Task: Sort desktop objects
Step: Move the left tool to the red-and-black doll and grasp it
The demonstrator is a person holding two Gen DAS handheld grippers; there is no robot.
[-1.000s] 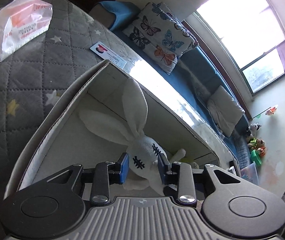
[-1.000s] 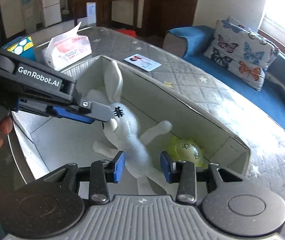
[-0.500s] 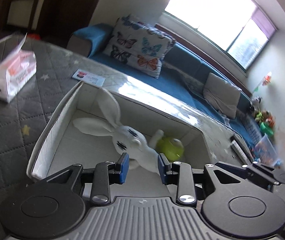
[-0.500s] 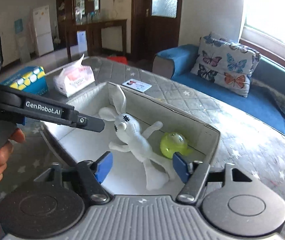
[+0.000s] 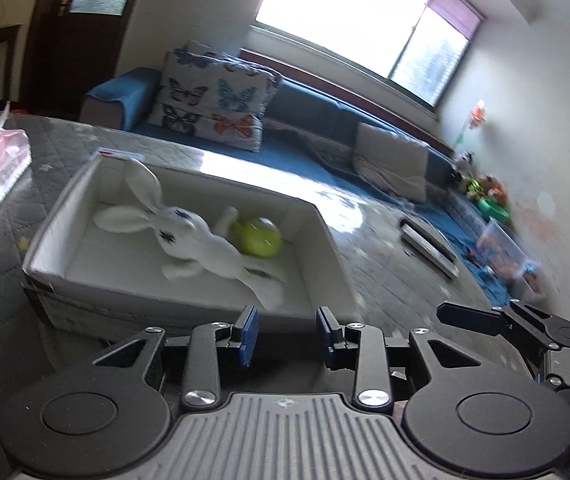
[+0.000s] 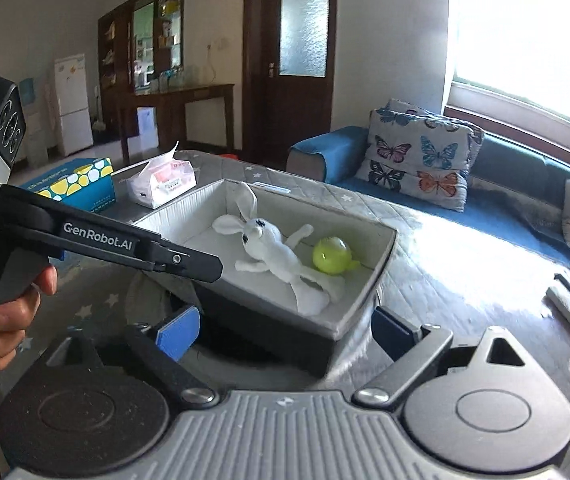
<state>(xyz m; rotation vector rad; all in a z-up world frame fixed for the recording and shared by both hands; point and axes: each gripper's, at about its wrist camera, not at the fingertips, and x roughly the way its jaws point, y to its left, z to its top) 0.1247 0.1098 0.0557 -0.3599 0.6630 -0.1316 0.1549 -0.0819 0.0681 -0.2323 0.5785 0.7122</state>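
Plush rabbit lies on its back inside the white open-topped box, ears toward the box's far corner, legs toward the near wall. Just beside it, against the box's right-hand wall, sits a yellow-green ball, touching the rabbit's side as far as you can tell. The box rests on the grey quilted desk cover, with its near corner pointing at your right gripper.

Your right gripper stands before that near corner, outside the box, its blue pads spread wide and opening further; nothing is between them. Your left gripper is also short of the box's near wall, its jaws at a middling gap and opening, with nothing between the pads. In the right wrist view its finger crosses over the box's left rim, and your hand grips the handle at the left edge.

To the left of the box, toward the desk's far left corner, you have a soft tissue pack and a blue-and-yellow tissue box, both well apart from the box walls. A card lies just behind the box's far wall. To the right, the cover is bare across a wide sunlit stretch up to a flat dark-and-white object near the desk's right edge.
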